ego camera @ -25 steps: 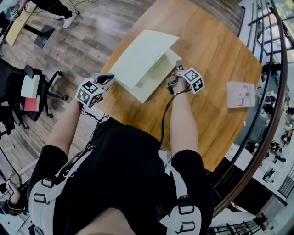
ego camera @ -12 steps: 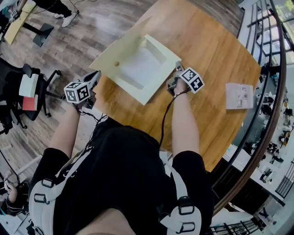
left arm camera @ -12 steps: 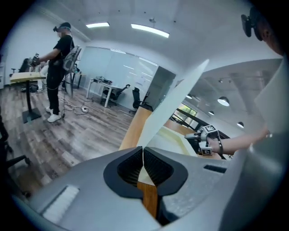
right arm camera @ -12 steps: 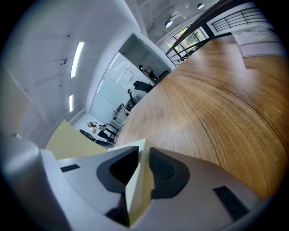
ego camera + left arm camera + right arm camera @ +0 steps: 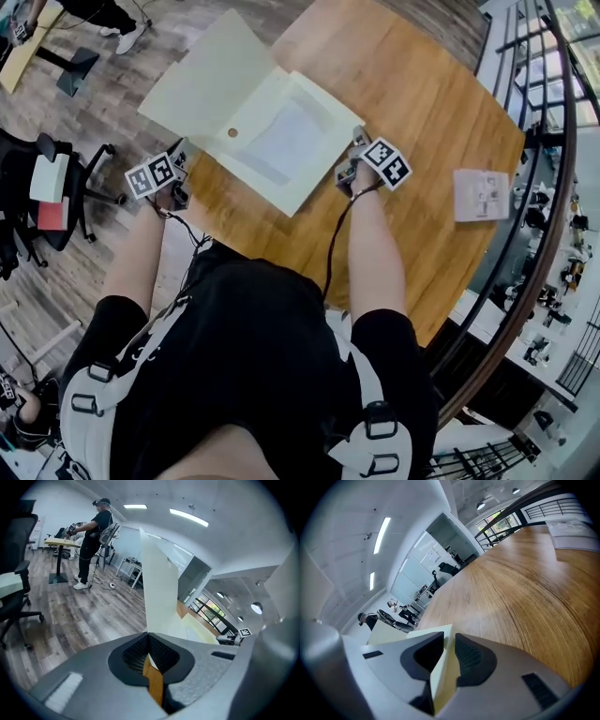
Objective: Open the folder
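Note:
A pale yellow folder [image 5: 281, 141] lies open on the round wooden table [image 5: 441, 103]. Its cover [image 5: 211, 80] is spread out to the left, past the table's edge, and white paper shows inside. My left gripper [image 5: 178, 155] is shut on the cover's near edge. In the left gripper view the thin sheet [image 5: 159, 588] runs out from between the jaws [image 5: 149, 637], which have just been closing on it. My right gripper [image 5: 352, 161] is shut on the folder's near right corner, the thick yellow edge [image 5: 444, 677] standing between its pads [image 5: 449, 644].
A white printed sheet [image 5: 480, 194] lies at the table's right side. A black office chair [image 5: 47, 187] stands on the wood floor to the left. A dark railing [image 5: 553, 216] curves round the table's right. A person [image 5: 93, 541] stands at a far desk.
The cover has swung from half-lifted over the folder to lying open toward the left. My left gripper moved left and lower with it. The right gripper stayed put.

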The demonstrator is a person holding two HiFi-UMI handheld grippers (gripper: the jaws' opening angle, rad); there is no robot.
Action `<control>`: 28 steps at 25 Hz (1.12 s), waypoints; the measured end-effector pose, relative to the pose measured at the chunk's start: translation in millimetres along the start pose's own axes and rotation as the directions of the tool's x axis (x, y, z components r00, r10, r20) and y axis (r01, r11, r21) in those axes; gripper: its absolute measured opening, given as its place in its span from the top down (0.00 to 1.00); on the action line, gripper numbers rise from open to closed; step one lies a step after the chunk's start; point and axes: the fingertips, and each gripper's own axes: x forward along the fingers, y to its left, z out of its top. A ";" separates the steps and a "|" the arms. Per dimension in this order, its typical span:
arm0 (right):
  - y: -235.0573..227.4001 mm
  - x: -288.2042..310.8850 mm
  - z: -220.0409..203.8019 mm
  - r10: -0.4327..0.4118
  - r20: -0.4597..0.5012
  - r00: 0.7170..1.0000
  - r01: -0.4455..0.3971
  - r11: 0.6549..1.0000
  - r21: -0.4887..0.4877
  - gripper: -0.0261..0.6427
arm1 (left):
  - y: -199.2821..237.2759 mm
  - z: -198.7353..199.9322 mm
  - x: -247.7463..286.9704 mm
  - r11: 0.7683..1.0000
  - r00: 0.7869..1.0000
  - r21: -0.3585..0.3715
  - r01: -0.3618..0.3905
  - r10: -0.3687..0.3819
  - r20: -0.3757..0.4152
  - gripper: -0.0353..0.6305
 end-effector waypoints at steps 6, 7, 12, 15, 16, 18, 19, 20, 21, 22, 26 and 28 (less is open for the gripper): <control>0.8 -1.8 0.0 -0.053 -0.001 0.999 0.053 0.998 -0.045 0.85 | 21.5 -2.9 14.1 0.998 0.999 -0.053 -0.030 0.029 -0.021 0.95; 0.6 -2.1 0.2 -0.064 -0.001 0.998 0.064 0.997 -0.053 0.85 | 24.0 -4.2 16.3 0.998 0.999 -0.053 -0.031 0.030 -0.028 0.95; -1.8 -2.6 1.1 -0.106 -0.005 0.994 0.105 0.989 -0.103 0.85 | 34.6 -13.3 26.3 0.997 0.996 -0.049 -0.058 0.055 -0.069 0.94; -0.7 -2.0 0.6 -0.117 -0.005 0.993 0.115 0.987 -0.108 0.85 | 36.4 -12.4 26.8 0.995 0.993 -0.040 -0.088 0.084 -0.088 0.93; -0.8 -1.9 0.8 -0.113 -0.006 0.994 0.112 0.989 -0.093 0.85 | 35.3 -11.2 25.7 0.995 0.992 -0.034 -0.094 0.091 -0.091 0.92; -4.1 -4.1 2.8 -0.105 0.004 0.994 0.105 0.994 -0.036 0.84 | 31.0 -8.8 21.9 0.996 0.992 -0.014 -0.090 0.088 -0.087 0.92; -6.9 -7.9 4.5 -0.108 0.020 0.994 0.108 0.994 -0.005 0.81 | 27.7 -7.9 19.2 0.997 0.994 -0.003 -0.080 0.080 -0.081 0.92; -8.4 -13.8 6.2 -0.110 0.040 0.993 0.110 0.994 0.014 0.81 | 23.3 -7.4 16.0 0.998 0.995 0.007 -0.068 0.069 -0.072 0.92; -7.1 -20.9 7.7 -0.107 0.061 0.992 0.107 0.994 0.012 0.81 | 18.0 -6.7 12.2 0.998 0.996 0.018 -0.057 0.058 -0.063 0.92; -2.8 -28.6 9.3 -0.098 0.081 0.992 0.099 0.995 -0.011 0.81 | 12.1 -5.2 8.1 0.998 0.998 0.033 -0.047 0.049 -0.051 0.92; 37.8 -59.9 19.7 -0.028 0.172 0.985 0.063 0.978 -0.200 0.81 | -8.5 10.8 -17.3 0.988 0.997 0.134 -0.074 0.069 0.044 0.92; 69.7 -79.6 23.1 0.033 0.217 0.976 0.042 0.942 -0.332 0.81 | -12.4 24.3 -40.8 0.964 0.979 0.205 -0.170 0.141 0.147 0.92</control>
